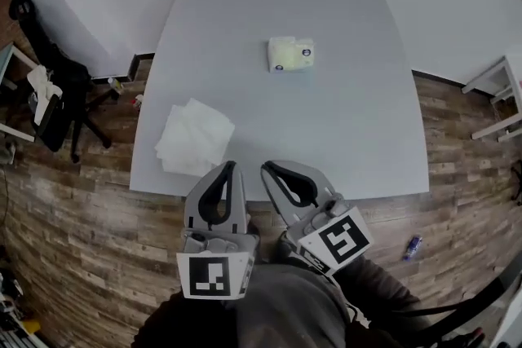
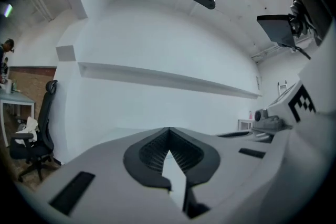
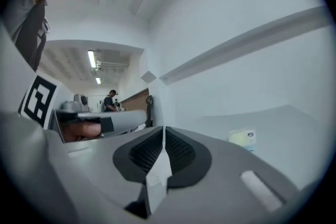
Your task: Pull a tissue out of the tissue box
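Note:
The tissue box [image 1: 290, 54] is a small pale yellow-and-white pack lying at the far middle of the grey table [image 1: 342, 143]; in the right gripper view the tissue box [image 3: 242, 138] shows to the right, well beyond the jaws. A heap of loose white tissues [image 1: 194, 137] lies at the table's front left. Both grippers hang side by side over the table's front edge, close to the person's body. My left gripper [image 1: 232, 167] [image 2: 168, 129] has its tips together with nothing in them. My right gripper [image 1: 267, 168] [image 3: 164, 128] is likewise shut and empty.
A black office chair [image 1: 57, 94] [image 2: 37, 139] with a white cloth on it stands left of the table on the wooden floor. White furniture [image 1: 497, 94] stands at the right. A small blue object [image 1: 413, 247] lies on the floor. A person [image 3: 110, 100] stands far off.

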